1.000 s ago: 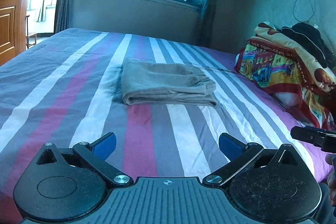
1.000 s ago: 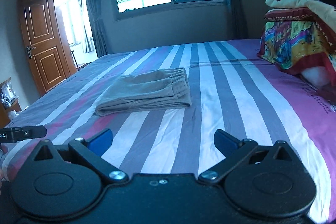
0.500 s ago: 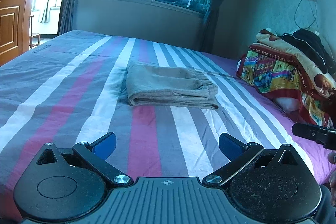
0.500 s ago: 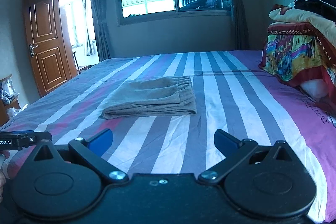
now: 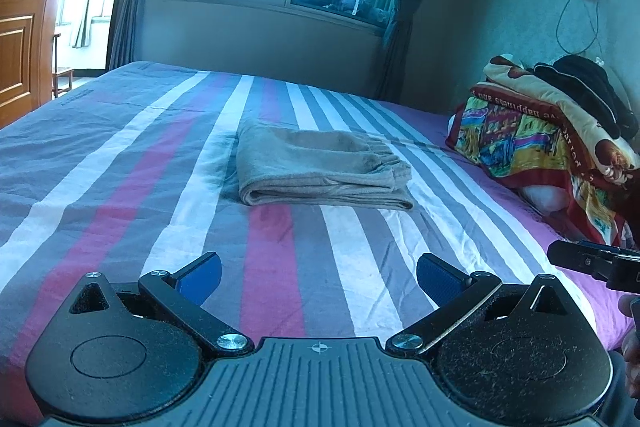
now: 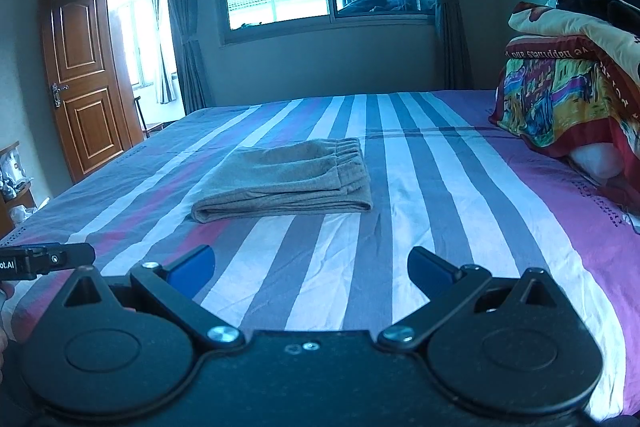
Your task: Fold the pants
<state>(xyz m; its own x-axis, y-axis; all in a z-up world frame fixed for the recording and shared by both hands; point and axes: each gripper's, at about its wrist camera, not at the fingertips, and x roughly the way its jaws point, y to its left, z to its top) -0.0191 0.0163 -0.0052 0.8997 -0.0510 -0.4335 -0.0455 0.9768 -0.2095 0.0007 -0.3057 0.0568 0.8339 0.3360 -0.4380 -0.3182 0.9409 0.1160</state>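
Grey pants (image 5: pixel 320 167) look fully folded on the striped bed (image 5: pixel 120 187). Left gripper (image 5: pixel 318 273) and right gripper (image 6: pixel 310 265) both spread wide, empty, well apart from them. Judgement: leave the stack untouched.

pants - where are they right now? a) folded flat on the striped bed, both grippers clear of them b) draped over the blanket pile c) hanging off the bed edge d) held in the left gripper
a: the pants lie folded on the bed, with the left gripper and right gripper open and short of them.
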